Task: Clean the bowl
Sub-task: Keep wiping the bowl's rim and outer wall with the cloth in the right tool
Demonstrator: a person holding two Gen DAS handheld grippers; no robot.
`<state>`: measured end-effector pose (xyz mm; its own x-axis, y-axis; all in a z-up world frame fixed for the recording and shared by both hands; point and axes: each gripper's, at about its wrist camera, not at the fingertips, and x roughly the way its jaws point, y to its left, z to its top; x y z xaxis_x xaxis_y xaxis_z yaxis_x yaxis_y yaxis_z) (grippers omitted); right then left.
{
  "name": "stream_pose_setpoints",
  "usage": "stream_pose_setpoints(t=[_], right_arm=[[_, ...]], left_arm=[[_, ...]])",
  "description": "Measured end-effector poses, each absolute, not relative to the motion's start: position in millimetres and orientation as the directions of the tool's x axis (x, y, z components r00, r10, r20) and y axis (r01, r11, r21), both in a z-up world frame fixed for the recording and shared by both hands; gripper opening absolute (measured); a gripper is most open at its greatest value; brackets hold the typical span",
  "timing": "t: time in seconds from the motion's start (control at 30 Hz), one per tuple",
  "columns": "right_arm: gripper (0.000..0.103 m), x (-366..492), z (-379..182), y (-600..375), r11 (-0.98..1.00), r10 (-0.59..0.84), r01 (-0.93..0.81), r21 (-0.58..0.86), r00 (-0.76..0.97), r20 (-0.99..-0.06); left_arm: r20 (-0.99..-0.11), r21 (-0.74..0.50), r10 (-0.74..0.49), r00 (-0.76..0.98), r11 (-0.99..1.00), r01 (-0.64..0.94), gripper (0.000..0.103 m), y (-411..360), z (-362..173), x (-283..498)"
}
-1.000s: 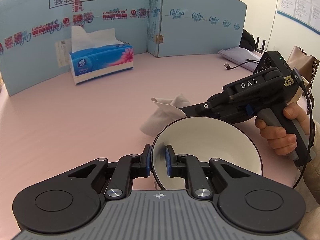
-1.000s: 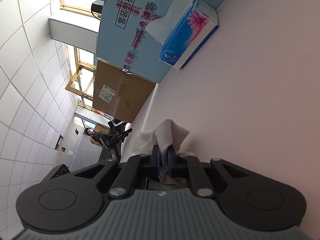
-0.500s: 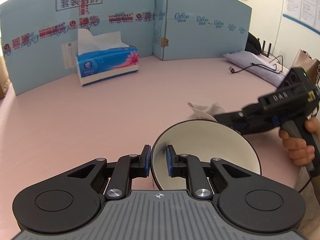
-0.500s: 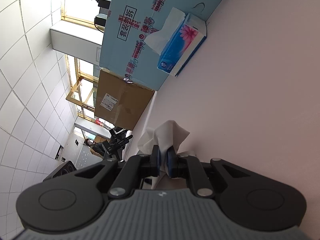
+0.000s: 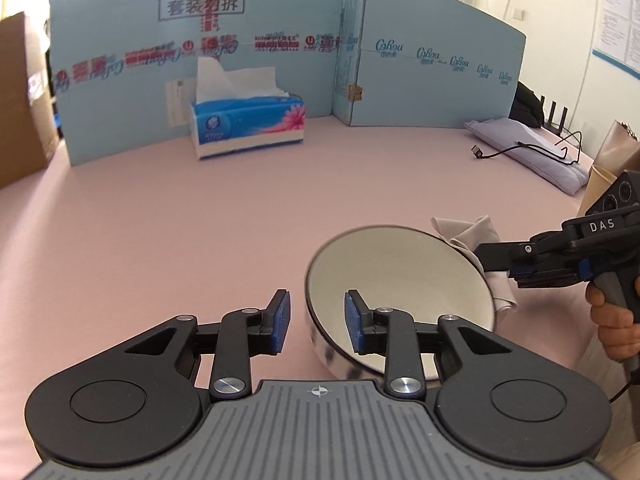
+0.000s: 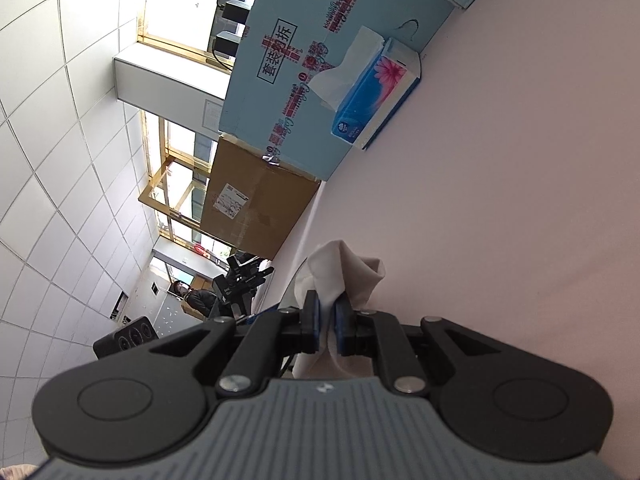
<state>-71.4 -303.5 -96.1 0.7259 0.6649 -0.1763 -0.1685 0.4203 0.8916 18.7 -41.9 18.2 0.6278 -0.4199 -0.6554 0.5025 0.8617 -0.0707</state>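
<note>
Between opening left gripper [image 5: 316, 322] jaws, unpressed bowl [image 5: 400, 280] rim; open tabletop [image 5: 180, 220] leftward.

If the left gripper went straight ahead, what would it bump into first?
Probably the bowl: the left gripper is opening with the bowl's near rim between its fingers. Past that looks like bare pink table, though depth is unclear.

A pink surface [image 5: 200, 220] fills the middle of the frame, backed across the top by pale blue printed cardboard panels [image 5: 420, 80] standing upright. A brown cardboard box [image 5: 20, 100] stands at the far left. At upper right, a white wall [image 5: 560, 20] carries pinned notices [image 5: 618, 20]. In the right wrist view, daylight enters through gold-framed windows [image 6: 176, 168] beside a tiled ceiling [image 6: 60, 140].
</note>
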Motion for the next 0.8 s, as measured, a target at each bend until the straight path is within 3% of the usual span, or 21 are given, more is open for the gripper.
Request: stream_pose_setpoints(t=[0.13,0.57,0.8], right_arm=[[0.012,-71.3,-97.1,-301.3,0.412,0.664,-0.174,0.894,0.729,-0.164],[0.012,-59.3,-106.7,-302.8,0.379,0.650,-0.150,0.913,0.746,-0.147],[0.012,-46.6,-107.4,-303.0,0.386,0.647,-0.139,0.912,0.746,-0.160]], left_arm=[[-0.651,-0.067,-0.410,0.639,0.870,0.489,0.036,-43.6,16.4,6.6],[-0.664,-0.018,-0.402,0.631,0.852,0.524,0.011,-48.7,15.1,30.0],[-0.661,-0.006,-0.417,0.623,0.834,0.552,0.013,-52.1,12.1,43.1]])
